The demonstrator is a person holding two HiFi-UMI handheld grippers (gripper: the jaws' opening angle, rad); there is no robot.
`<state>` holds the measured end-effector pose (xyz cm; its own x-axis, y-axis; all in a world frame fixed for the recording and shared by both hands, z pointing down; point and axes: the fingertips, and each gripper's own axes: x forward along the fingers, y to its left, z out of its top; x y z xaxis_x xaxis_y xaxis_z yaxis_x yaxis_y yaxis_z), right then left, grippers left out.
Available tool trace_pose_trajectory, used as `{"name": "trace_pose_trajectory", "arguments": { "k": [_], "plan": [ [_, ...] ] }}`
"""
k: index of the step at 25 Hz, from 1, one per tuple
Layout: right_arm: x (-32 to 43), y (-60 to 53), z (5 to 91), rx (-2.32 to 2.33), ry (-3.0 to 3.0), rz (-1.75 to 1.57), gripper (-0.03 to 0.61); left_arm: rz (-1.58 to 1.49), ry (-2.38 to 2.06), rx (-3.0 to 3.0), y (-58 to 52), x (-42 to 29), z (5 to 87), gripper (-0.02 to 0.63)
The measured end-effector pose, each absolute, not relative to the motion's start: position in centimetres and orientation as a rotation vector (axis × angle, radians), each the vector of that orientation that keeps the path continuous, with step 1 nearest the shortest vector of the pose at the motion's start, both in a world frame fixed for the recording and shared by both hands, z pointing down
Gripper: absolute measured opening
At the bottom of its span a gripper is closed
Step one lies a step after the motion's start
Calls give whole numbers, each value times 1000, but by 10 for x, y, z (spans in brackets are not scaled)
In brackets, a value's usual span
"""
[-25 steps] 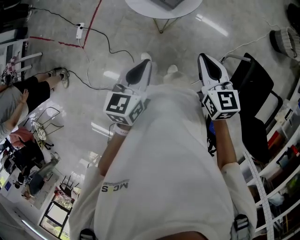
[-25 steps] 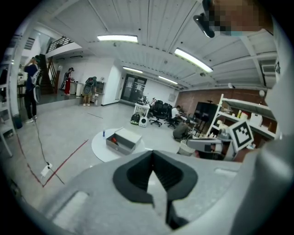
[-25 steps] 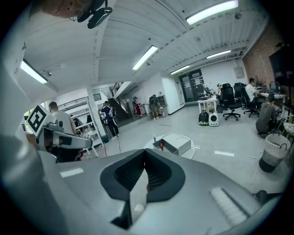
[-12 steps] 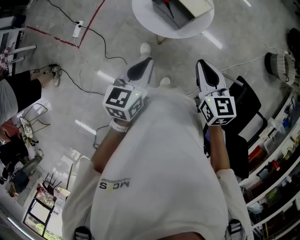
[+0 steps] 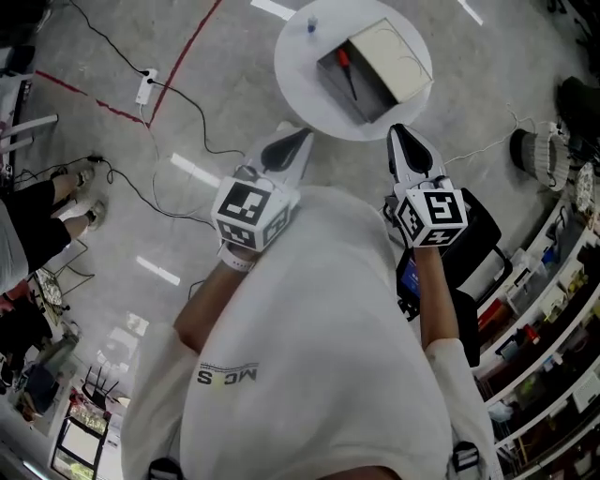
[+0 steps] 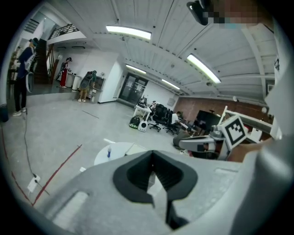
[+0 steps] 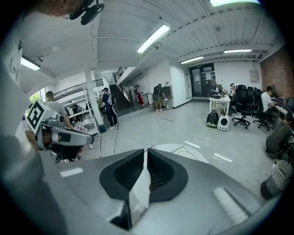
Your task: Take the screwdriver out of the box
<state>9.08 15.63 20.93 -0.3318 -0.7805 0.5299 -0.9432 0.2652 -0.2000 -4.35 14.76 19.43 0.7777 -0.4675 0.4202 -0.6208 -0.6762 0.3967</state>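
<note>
An open box [image 5: 373, 94] sits on a round white table [image 5: 298, 56], with a red-handled screwdriver [image 5: 349, 75] lying inside it. The left gripper [image 5: 298, 137] and right gripper [image 5: 399, 133] hover near the table's edge, apart from the box. Both have their fingers drawn together, holding nothing.

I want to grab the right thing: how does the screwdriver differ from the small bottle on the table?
The screwdriver has a red handle and a dark shaft; the bottle looks blue. The screwdriver lies flat; the bottle stands upright. The screwdriver is inside the open box; the bottle stands on the bare table, apart from the box. Both are on the same round white table.
</note>
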Motion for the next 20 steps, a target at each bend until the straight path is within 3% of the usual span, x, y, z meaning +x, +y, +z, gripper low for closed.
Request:
{"name": "trace_pose_trajectory", "arguments": {
  "k": [8,20],
  "plan": [
    [71,59,244,1543,-2145,723,20,441,-741,2436,55,-54,219,2],
    [82,22,332,1498,-2053,842,21,548,-712,2380,19,-30,276,2]
  ]
}}
